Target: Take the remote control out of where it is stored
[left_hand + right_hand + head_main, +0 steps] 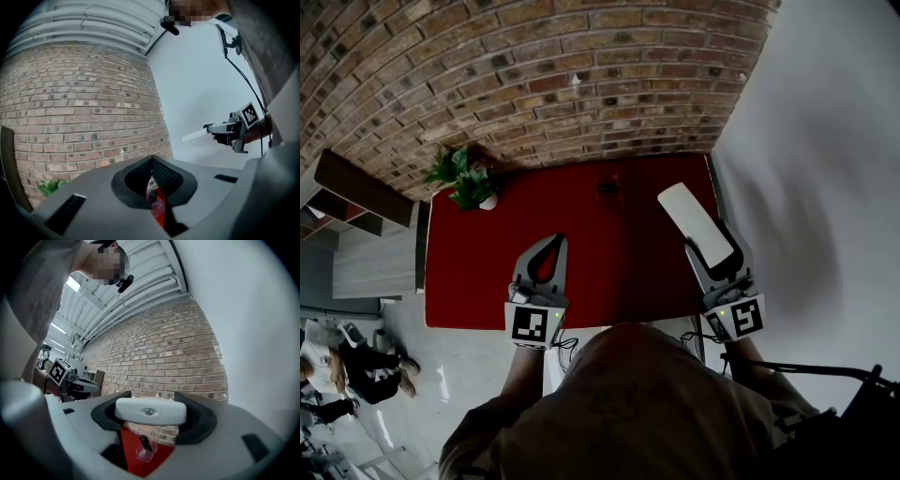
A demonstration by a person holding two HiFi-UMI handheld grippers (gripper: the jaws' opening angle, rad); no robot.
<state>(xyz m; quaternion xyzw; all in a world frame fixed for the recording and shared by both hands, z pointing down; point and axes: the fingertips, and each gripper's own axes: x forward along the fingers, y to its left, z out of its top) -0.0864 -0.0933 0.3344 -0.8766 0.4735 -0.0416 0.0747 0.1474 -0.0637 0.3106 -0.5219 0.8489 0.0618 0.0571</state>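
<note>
Two grippers are mine here, and they stand differently. My right gripper (712, 246) has its jaws clamped on the remote (694, 223), gripping it across its near end so that the long white body sticks out forward past the fingertips. I hold it up in the air, off the table (487, 272), over the table's right rear corner beside the white wall (825, 141). In my right gripper view its end face sits crosswise between the two jaws.

My left gripper (555, 239) has its jaws drawn together, tips meeting, with nothing between them. It hangs above the middle of the red top, well apart from the right one.

Down between the jaws, both gripper views show a small clear stand (144, 448) with a dark piece in it, standing on the table towards the brick wall (534, 75). One plant (461, 178) sits at the left rear corner.
</note>
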